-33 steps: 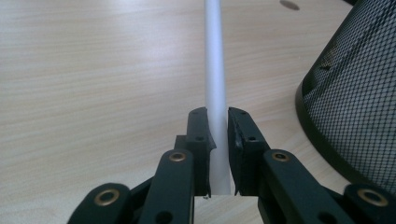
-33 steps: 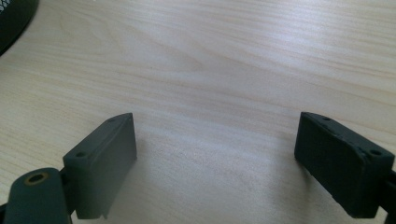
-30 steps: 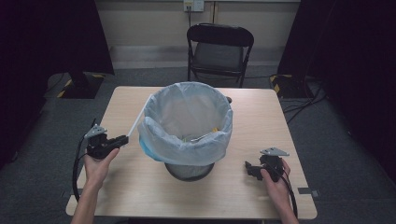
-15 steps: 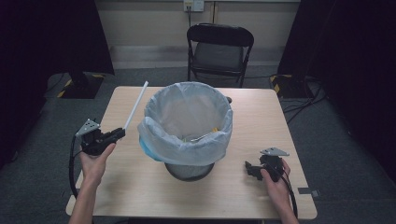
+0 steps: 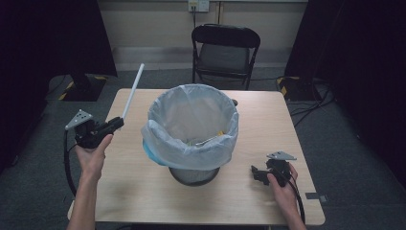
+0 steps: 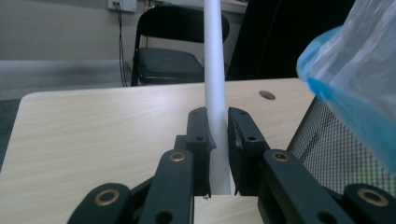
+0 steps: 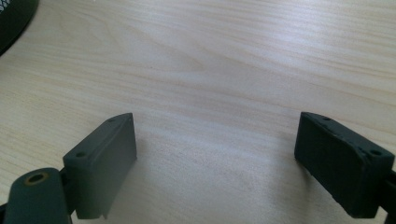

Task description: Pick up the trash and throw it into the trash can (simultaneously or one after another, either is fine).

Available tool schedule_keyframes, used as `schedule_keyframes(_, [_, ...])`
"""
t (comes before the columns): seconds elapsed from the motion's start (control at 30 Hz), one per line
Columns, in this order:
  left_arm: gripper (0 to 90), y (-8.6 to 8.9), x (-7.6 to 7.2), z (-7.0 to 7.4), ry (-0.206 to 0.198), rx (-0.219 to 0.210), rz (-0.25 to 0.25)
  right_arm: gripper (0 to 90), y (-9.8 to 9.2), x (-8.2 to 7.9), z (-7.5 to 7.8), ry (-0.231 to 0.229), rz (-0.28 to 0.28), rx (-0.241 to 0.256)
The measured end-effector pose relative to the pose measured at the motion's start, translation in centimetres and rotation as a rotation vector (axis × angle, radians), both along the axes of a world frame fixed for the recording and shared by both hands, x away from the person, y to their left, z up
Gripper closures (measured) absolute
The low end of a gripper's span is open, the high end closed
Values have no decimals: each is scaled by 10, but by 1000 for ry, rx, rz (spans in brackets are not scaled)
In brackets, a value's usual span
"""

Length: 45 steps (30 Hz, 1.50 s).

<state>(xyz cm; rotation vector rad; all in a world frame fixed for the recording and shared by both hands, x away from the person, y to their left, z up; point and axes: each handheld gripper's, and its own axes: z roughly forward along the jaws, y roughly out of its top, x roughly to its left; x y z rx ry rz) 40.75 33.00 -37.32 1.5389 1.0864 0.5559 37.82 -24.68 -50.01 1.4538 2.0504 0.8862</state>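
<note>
One white tube (image 5: 132, 91) now lifts higher, pinched in the left gripper (image 5: 115, 124) at the bin's (image 5: 191, 139) nine o'clock, ready for tipping in; right gripper (image 5: 257, 173) rests spread.

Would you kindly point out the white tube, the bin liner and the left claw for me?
white tube (image 5: 133, 91): high view, middle of its shaft above the claw.
bin liner (image 5: 189, 153): high view, folded-over front edge.
left claw (image 6: 218, 133): left gripper view, between its fingertips, clamped on the tube.

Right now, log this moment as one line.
left claw: shut on white plastic tube, raised | right claw: open, on wooden table | lined mesh bin: centre
</note>
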Motion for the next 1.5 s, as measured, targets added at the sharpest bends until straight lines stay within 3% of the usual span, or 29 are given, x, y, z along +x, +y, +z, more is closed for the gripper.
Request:
schedule_keyframes(0.37, [797,-5,1,19,-48,-56,-26,119,0,0,0,0,0,0])
schedule_keyframes(0.47, [797,-11,0,28,-65,-37,-28,119,0,0,0,-1,1,-1])
schedule_keyframes(0.7, [797,-17,1,47,-106,-44,-51,119,0,0,0,-1,1,-1])
schedule_keyframes(0.87, [797,-21,4,55,-117,-61,-71,119,0,0,0,0,0,0])
schedule_keyframes(1.03, [797,-27,5,67,-140,-36,-96,119,0,0,0,0,1,-1])
schedule_keyframes(1.37, [796,-33,-3,89,-193,-47,-124,119,0,0,0,-1,1,-1])
schedule_keyframes(1.5, [796,-36,-1,93,-196,-51,-134,119,0,0,0,-1,1,-1])
